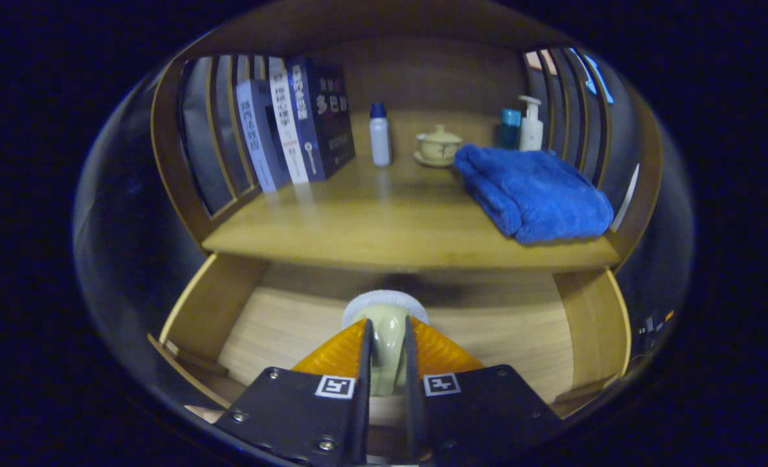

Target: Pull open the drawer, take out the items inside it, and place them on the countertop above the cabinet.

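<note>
1. Wooden cabinet, slatted sides; worktop (pixel 384 220) lies beyond the tool, with the open drawer (pixel 280 324) below it.
2. Tool (pixel 384 350) hangs over the drawer, both orange fingers (pixel 338 353) pressed on a pale green object with a white fuzzy top (pixel 385 324); what it is I cannot tell.
3. Drawer floor around the held object looks bare wood.
4. Worktop, left: books (pixel 293 123) standing upright against the slats.
5. Worktop, rear centre: white bottle with blue cap (pixel 379 135); lidded cup on saucer (pixel 439 146) just beside it.
6. Worktop, right: folded blue towel (pixel 530 191); behind it a teal container (pixel 509 126) and a white pump bottle (pixel 530 124).
</note>
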`<state>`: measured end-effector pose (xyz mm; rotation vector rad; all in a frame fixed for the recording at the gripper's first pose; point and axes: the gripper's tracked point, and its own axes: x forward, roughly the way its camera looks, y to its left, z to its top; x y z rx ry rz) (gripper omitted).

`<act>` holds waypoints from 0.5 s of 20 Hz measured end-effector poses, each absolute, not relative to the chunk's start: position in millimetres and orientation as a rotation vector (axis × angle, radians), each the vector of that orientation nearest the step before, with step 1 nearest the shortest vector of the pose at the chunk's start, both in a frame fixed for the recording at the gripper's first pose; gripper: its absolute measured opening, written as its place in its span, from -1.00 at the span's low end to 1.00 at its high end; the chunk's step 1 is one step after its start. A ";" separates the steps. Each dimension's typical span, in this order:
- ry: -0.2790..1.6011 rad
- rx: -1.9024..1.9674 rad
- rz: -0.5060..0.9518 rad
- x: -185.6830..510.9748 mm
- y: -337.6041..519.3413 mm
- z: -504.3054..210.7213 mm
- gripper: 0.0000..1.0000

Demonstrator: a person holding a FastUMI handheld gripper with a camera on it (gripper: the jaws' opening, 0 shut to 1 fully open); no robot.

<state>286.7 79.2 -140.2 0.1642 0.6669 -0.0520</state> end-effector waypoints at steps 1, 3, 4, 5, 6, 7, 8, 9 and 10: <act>0.639 0.162 -0.050 293.3 79.5 -127.5 -0.51; 0.582 0.152 -0.049 306.1 80.1 -105.6 -0.51; 0.558 0.146 -0.050 314.0 79.8 -96.8 -0.51; 0.536 0.146 -0.051 320.5 80.1 -87.7 -0.52; 0.517 0.145 -0.050 328.0 83.0 -81.7 -0.52; 0.499 0.137 -0.053 337.9 83.4 -76.7 -0.52; 0.481 0.122 -0.061 347.9 82.6 -73.2 -0.52; 0.464 0.101 -0.070 359.1 81.4 -70.3 -0.52; 0.456 0.080 -0.075 368.7 80.4 -70.6 -0.52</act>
